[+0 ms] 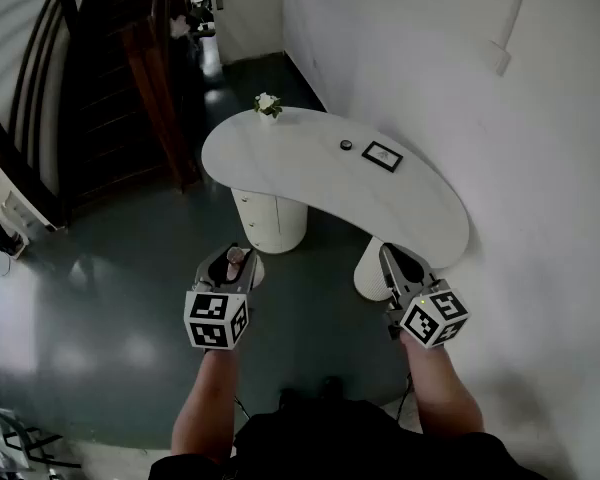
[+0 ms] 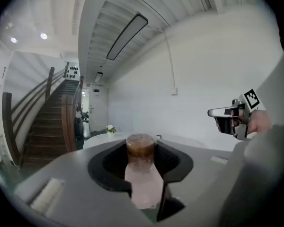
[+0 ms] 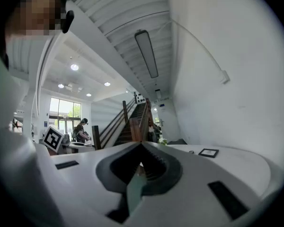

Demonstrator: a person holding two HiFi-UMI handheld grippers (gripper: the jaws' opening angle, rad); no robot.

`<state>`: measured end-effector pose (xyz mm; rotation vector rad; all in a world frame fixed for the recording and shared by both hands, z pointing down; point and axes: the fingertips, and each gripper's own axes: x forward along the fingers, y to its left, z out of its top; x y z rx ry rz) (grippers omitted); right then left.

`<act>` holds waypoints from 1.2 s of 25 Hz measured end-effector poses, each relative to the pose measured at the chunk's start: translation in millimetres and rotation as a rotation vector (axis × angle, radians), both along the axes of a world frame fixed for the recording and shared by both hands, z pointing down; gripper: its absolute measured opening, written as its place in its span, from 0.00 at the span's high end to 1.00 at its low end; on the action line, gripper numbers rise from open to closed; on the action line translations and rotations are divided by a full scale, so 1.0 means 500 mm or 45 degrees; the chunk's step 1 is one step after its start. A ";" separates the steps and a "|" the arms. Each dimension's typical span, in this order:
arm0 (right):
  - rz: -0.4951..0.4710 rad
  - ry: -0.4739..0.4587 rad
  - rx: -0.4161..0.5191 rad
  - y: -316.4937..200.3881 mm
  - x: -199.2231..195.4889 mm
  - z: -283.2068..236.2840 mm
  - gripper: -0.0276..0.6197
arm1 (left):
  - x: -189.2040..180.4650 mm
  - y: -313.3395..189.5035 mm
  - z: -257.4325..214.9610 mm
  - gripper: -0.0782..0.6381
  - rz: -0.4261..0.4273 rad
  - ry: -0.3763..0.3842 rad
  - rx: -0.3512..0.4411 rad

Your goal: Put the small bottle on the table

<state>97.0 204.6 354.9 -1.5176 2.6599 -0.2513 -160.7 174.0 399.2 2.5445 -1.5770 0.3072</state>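
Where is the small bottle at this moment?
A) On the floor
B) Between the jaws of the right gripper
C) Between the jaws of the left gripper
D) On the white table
C: the left gripper view shows the small bottle, with its brown cap, clamped between the jaws of the left gripper; the right gripper is shut and empty.

table (image 1: 310, 168) top: smooth white, slight satin sheen. floor (image 1: 110, 288): dark teal, glossy, mirrors lights. stairs (image 2: 45, 126): dark wood. small bottle (image 2: 143, 183): cloudy pinkish, plastic-looking, brown cap (image 2: 140, 145). left hand-held gripper (image 1: 236, 258), right hand-held gripper (image 1: 398, 263): matt grey plastic, black liners.
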 end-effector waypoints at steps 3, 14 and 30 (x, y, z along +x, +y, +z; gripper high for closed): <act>-0.002 0.023 0.005 -0.008 0.015 0.002 0.94 | 0.012 -0.010 0.001 0.69 -0.017 0.001 -0.001; -0.038 -0.001 -0.038 0.001 0.068 0.048 0.94 | 0.096 -0.002 0.033 0.69 0.036 -0.052 -0.048; -0.094 0.060 0.004 -0.002 0.186 0.049 0.94 | 0.167 -0.001 0.009 0.69 -0.073 -0.020 -0.022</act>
